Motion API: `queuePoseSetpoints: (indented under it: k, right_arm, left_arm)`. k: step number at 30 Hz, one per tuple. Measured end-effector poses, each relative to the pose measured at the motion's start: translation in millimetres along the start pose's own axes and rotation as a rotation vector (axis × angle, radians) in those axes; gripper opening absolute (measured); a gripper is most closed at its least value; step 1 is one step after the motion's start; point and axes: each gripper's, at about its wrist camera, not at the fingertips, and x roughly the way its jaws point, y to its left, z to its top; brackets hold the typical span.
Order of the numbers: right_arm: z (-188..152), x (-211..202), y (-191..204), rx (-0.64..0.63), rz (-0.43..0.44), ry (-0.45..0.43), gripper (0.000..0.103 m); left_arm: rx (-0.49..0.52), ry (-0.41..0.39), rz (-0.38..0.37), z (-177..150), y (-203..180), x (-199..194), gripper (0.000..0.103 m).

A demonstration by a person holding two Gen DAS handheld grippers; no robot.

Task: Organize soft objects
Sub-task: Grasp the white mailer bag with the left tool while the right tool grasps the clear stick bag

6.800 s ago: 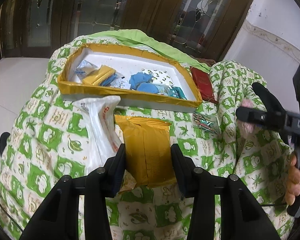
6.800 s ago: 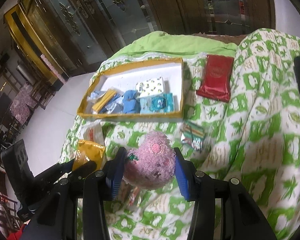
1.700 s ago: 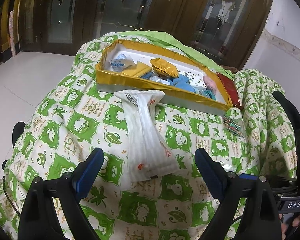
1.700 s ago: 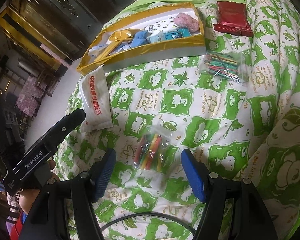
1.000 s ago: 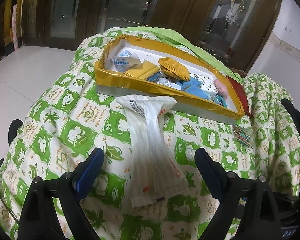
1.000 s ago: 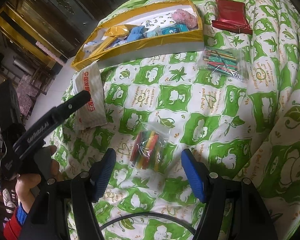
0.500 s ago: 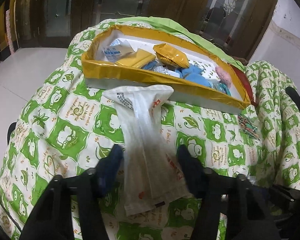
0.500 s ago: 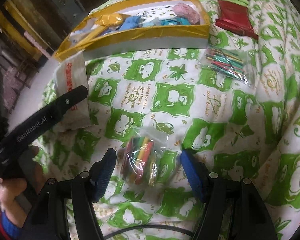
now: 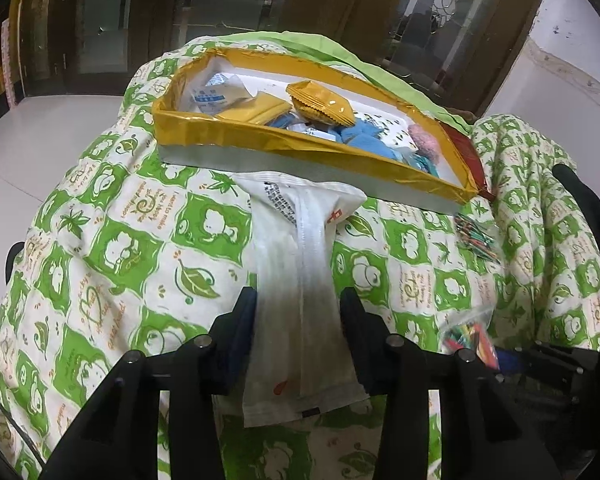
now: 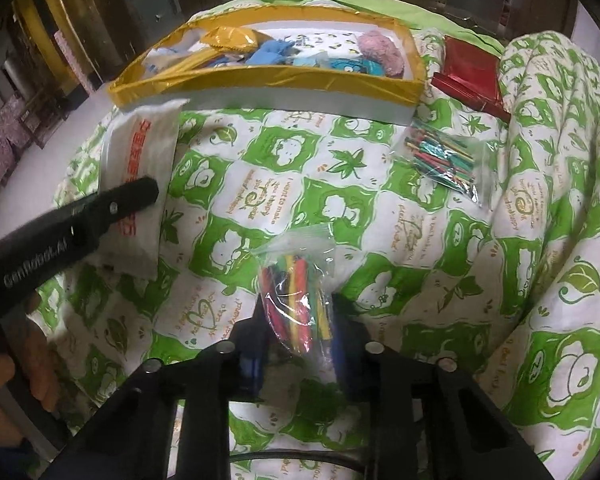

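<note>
The left hand-held gripper [image 9: 298,304], jaws just closed, clamps the white packet [image 9: 300,280]; the right hand-held gripper [image 10: 298,314] likewise pinches the bag of coloured sticks [image 10: 296,296]. Ahead lies the gold-rimmed tray [image 9: 300,144]; a second stick bag [image 10: 444,156] lies ahead-right of the right gripper.
</note>
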Motion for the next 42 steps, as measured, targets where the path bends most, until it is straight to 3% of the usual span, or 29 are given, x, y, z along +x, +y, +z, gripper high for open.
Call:
queuePoseSetpoints:
  k: [5, 10, 18, 42]
  right_arm:
    - [3.9, -12.3, -24.2, 0.093, 0.108, -0.018, 0.020]
    - [7.9, -21.8, -38.9, 0.131, 0.154, -0.049, 0.020]
    - [3.1, -22.2, -35.7, 0.109, 0.150, -0.038, 0.020]
    - [4.4, -15.1, -32.3, 0.108, 0.148, -0.030, 0.020]
  left_arm:
    - [-0.006, 0.000, -0.007, -2.4, -0.6, -3.9, 0.041]
    - [-0.007, 0.014, -0.011, -3.2, -0.4, -1.8, 0.041]
    - [-0.003, 0.031, -0.008, -4.2, -0.9, 3.1, 0.042]
    - [-0.015, -0.014, -0.052, -1.6, -1.0, -10.3, 0.040]
